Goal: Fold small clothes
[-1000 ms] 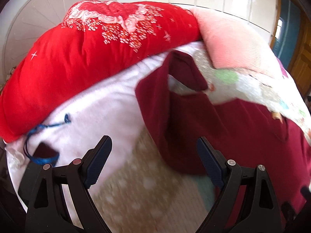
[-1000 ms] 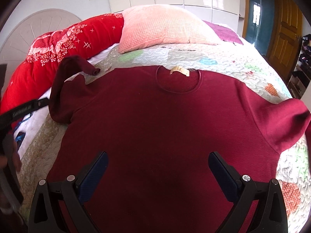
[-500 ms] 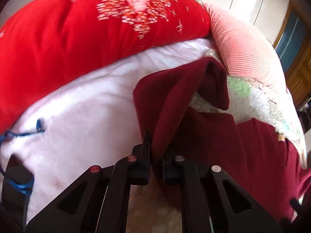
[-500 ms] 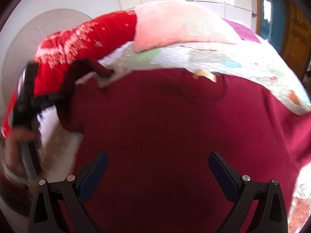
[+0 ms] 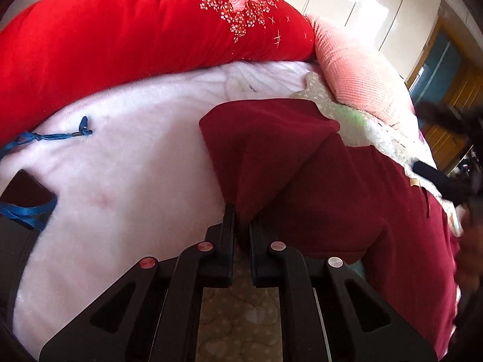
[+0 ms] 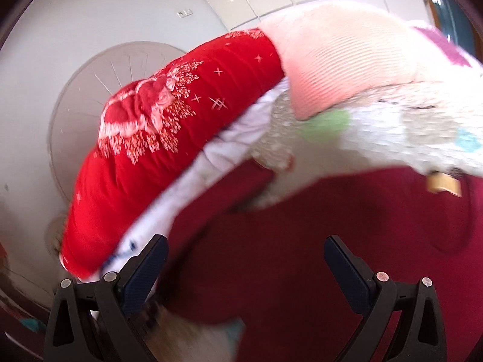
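Note:
A dark red short-sleeved shirt (image 5: 356, 199) lies spread on the quilted bed, collar label toward the pillows. My left gripper (image 5: 241, 220) is shut on the shirt's left sleeve (image 5: 265, 150), pinching its edge and lifting it a little off the bed. In the right wrist view the shirt (image 6: 317, 241) fills the lower frame. My right gripper (image 6: 246, 256) is open and empty, hovering over the shirt's left shoulder area. This view is blurred.
A red floral quilt (image 5: 135, 30) and a pink pillow (image 5: 356, 69) lie at the head of the bed. A white fleece blanket (image 5: 126, 163) with a blue cord (image 5: 45, 135) lies to the left. A patterned quilt (image 6: 392, 126) covers the bed.
My left gripper closed on the shirt's sleeve and raised it slightly. My right gripper swung left across the shirt toward the sleeve side, staying open.

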